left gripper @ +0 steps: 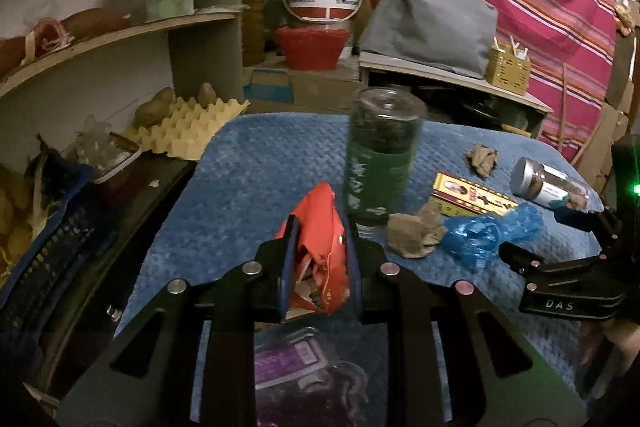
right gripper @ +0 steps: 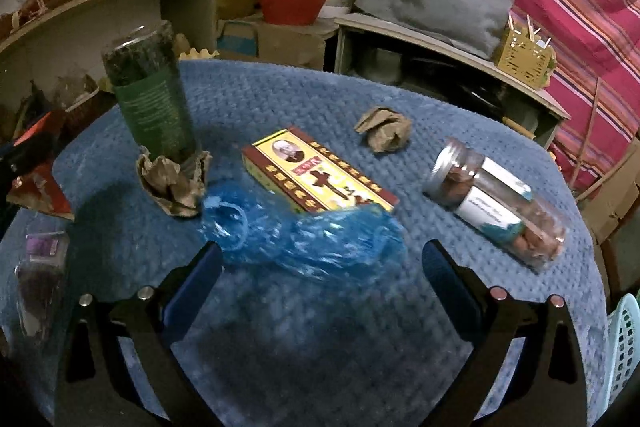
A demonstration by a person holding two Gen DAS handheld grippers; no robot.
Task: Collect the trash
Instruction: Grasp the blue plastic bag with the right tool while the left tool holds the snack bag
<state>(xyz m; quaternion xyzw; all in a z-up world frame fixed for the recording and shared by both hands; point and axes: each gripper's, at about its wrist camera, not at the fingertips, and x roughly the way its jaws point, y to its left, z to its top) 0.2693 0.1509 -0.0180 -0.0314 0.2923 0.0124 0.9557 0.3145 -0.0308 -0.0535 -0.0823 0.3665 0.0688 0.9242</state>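
**Left gripper holds the orange wrapper over the blue-covered table**

The left gripper point(left gripper: 318, 263) is clamped narrowly on a crumpled orange wrapper point(left gripper: 324, 227), its blue pads pressing the wrapper from both sides. Taking the tall green-labelled jar point(right gripper: 150, 95) as the landmark: the wrapper hangs just left of it in the left wrist view. A crumpled brown paper ball point(right gripper: 174, 185) lies touching the jar's base. A blue plastic bag point(right gripper: 304, 235) lies just right of that ball, partly over a yellow-and-red box point(right gripper: 316, 173). A second brown paper ball point(right gripper: 384, 129) sits well right of the jar, beyond the box, and a silver-lidded jar point(right gripper: 496, 199) lies on its side farther right. The right gripper point(right gripper: 322, 277) stands wide, empty, its fingers either side of the bag's near edge. The table point(right gripper: 280, 327) wears a blue textured cloth.
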